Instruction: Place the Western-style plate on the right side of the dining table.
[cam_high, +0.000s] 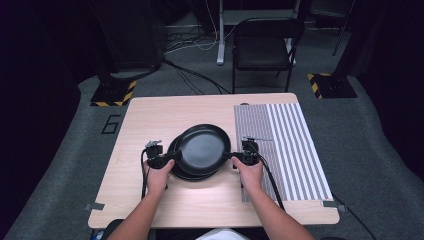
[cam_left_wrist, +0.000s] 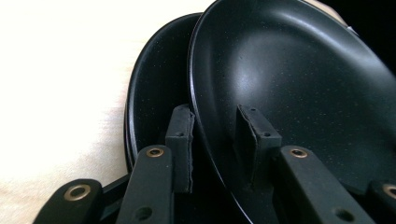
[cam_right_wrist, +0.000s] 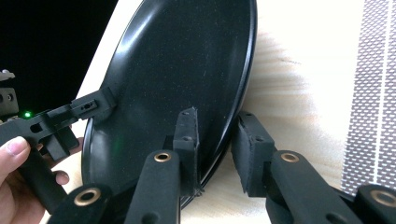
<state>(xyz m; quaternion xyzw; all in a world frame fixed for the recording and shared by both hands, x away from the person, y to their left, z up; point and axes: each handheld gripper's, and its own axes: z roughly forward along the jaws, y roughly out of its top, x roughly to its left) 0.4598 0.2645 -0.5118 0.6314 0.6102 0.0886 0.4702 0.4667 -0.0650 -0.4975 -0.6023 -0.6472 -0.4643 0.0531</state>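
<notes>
I count two black plates in the middle of the wooden table (cam_high: 150, 195): an upper plate (cam_high: 202, 147) that I have by both sides, and a lower plate (cam_high: 181, 172) lying under it, offset toward my left. My left gripper (cam_high: 174, 155) has its jaws set around the upper plate's left rim, one pad (cam_left_wrist: 181, 135) under the rim and one over the inside face; the jaws are close together on the rim, though I cannot tell how firmly they press. My right gripper (cam_high: 233, 156) does the same at the opposite edge, narrowly parted jaws straddling the rim. One striped grey mat (cam_high: 287, 150) covers the right part of the table, just beside the right gripper. One folding chair (cam_high: 265, 47) stands beyond the far edge. A "6" is marked on the floor at the left (cam_high: 111, 124). The left gripper view brings out the lower plate's rim (cam_left_wrist: 140, 93) peeking past the upper one; the right gripper view shows the other gripper (cam_right_wrist: 70, 116) with a green light and the hand (cam_right_wrist: 14, 186) holding it
</notes>
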